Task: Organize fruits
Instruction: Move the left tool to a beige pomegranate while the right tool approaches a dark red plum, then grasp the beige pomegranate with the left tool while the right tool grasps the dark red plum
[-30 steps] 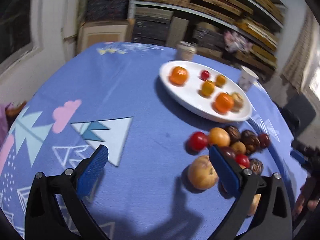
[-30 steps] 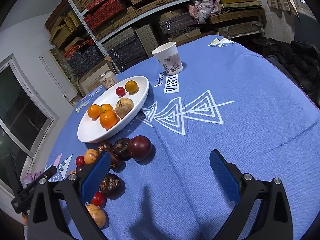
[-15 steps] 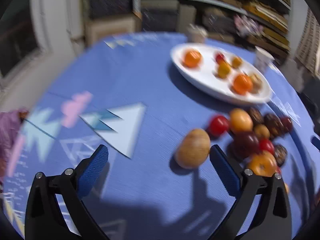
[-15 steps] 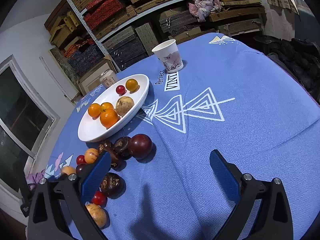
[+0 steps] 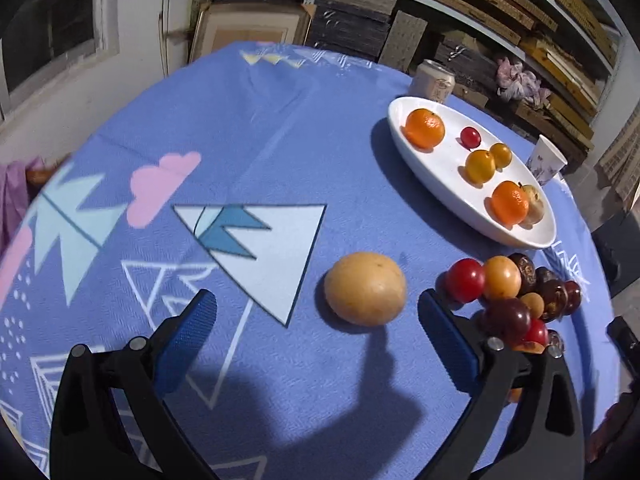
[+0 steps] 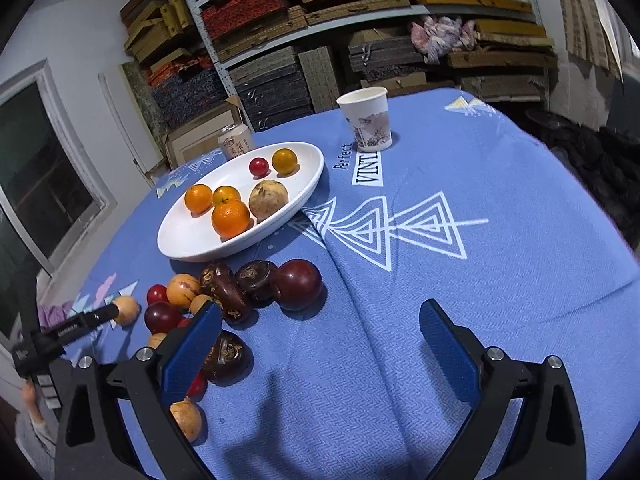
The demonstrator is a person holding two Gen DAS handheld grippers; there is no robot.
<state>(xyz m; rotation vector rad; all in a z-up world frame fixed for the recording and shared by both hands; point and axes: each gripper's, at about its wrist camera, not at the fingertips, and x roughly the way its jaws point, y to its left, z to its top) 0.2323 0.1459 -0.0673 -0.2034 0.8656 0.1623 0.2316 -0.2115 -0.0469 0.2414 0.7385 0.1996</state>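
Note:
A tan round fruit (image 5: 365,289) lies alone on the blue tablecloth, just ahead of my open left gripper (image 5: 316,320) and between the lines of its fingers, untouched. To its right sits a heap of loose fruits (image 5: 516,292), red, orange and dark brown. The white oval plate (image 5: 440,184) behind holds oranges, small yellow fruits and a red one. In the right wrist view my right gripper (image 6: 320,336) is open and empty; the heap (image 6: 240,288) lies by its left finger, the plate (image 6: 188,240) beyond. The tan fruit (image 6: 127,309) shows at the far left beside the left gripper's tip.
A drinks can (image 5: 434,80) stands behind the plate and a paper cup (image 6: 366,122) to its right. Shelves stacked with flat boxes (image 6: 320,20) back the round table. The table's edge falls away at the right, with dark bags (image 6: 600,152) beyond.
The left gripper swung left and lined up on the tan fruit, which now sits apart from the heap. The right gripper drifted slightly; both stay open.

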